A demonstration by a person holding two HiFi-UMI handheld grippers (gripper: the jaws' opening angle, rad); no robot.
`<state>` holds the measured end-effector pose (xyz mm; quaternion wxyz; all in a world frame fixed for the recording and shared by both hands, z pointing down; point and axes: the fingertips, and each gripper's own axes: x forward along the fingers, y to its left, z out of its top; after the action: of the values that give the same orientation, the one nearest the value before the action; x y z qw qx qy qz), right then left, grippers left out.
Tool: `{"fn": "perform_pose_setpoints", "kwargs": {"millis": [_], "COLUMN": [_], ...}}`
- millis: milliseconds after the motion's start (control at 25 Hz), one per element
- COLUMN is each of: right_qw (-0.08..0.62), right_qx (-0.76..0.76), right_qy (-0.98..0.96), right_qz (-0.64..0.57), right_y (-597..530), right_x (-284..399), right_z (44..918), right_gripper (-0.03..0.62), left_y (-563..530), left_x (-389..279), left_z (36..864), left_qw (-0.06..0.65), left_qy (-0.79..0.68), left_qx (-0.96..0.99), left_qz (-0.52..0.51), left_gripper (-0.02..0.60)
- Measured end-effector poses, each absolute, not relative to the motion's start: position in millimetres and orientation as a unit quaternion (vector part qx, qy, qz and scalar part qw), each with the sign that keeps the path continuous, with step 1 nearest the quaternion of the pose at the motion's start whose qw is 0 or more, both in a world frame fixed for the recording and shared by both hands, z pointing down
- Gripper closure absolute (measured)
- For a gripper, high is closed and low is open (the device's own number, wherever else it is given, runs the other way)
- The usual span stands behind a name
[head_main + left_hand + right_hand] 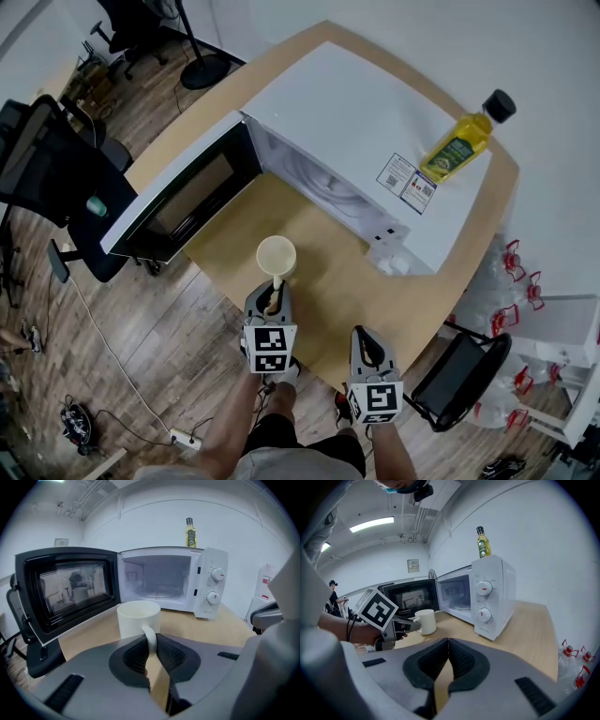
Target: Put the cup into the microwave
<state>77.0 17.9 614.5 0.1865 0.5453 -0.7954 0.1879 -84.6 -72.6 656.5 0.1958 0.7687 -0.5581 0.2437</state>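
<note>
Pinching the cup [137, 616] by its handle, the left claw [151, 640] has it standing on the worktop [201, 626] before the open microwave [161, 576], so a level lift straight inside, clear of the door [65, 590], looks best, while the right claw [447, 651] sits closed and empty.

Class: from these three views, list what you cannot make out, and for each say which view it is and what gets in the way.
- Head view: the print on the sticker atop the microwave is too small to read.
- Left gripper view: the lower part of the cup handle is hidden by the left gripper.
- Right gripper view: the bottle label and the markings around the dials are too small.
</note>
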Motion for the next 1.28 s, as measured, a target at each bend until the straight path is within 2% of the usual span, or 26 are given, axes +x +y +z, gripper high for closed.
{"fn": "perform_pose_setpoints", "kwargs": {"millis": [520, 1280], "right_qw": [0.177, 0.112], "right_qx": [0.554, 0.596], "right_qy": [-0.796, -0.790], "right_qz": [0.165, 0.086], "right_y": [0, -54], "right_x": [74, 58], "right_z": [596, 499], "right_gripper": [0.577, 0.577], "left_y": [-86, -94], "left_x": [-99, -94], "left_z": [624, 524], "left_qw": [0.173, 0.115], "left_qy": [-0.563, -0.533], "left_qx": [0.777, 0.816], "left_qz": [0.223, 0.192], "left_gripper": [0.522, 0.522]}}
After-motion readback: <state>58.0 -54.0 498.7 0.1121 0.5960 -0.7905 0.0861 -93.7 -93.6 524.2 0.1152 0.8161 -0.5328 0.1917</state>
